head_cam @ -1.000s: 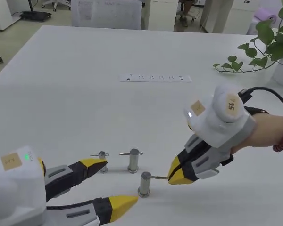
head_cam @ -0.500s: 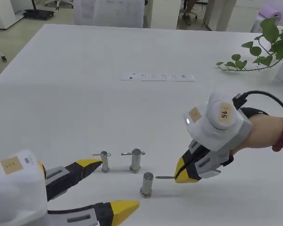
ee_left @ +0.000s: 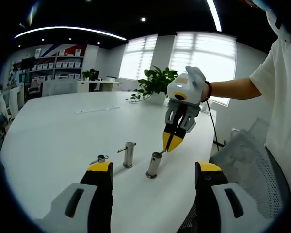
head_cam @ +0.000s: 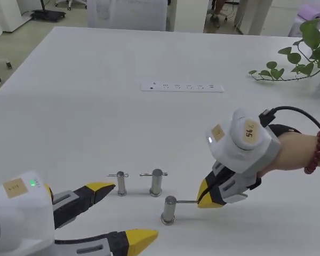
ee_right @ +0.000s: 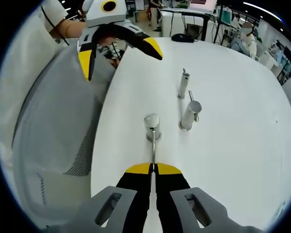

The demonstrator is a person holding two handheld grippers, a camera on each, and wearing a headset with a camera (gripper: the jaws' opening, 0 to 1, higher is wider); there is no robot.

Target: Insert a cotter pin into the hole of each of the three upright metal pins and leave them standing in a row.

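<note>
Three upright metal pins stand on the white table [head_cam: 96,106]. The two far pins [head_cam: 121,183] [head_cam: 157,182] each carry a cotter pin through the top. The near pin [head_cam: 169,209] [ee_right: 152,127] [ee_left: 153,165] stands a little in front of them. My right gripper [head_cam: 208,199] [ee_right: 153,168] is shut on a thin cotter pin [head_cam: 187,201] [ee_right: 153,145], whose free end touches the near pin's head. My left gripper [head_cam: 122,213] [ee_left: 154,170] hangs open at the lower left, apart from the pins.
A white power strip [head_cam: 182,87] lies across the middle of the table. A potted plant [head_cam: 304,53] sits at the far right corner. A person's white shirt and a grey chair [ee_left: 242,160] are at the table's near side.
The head camera has shifted. The right gripper still holds the cotter pin against the near pin's head; the left gripper stays open and has barely moved.
</note>
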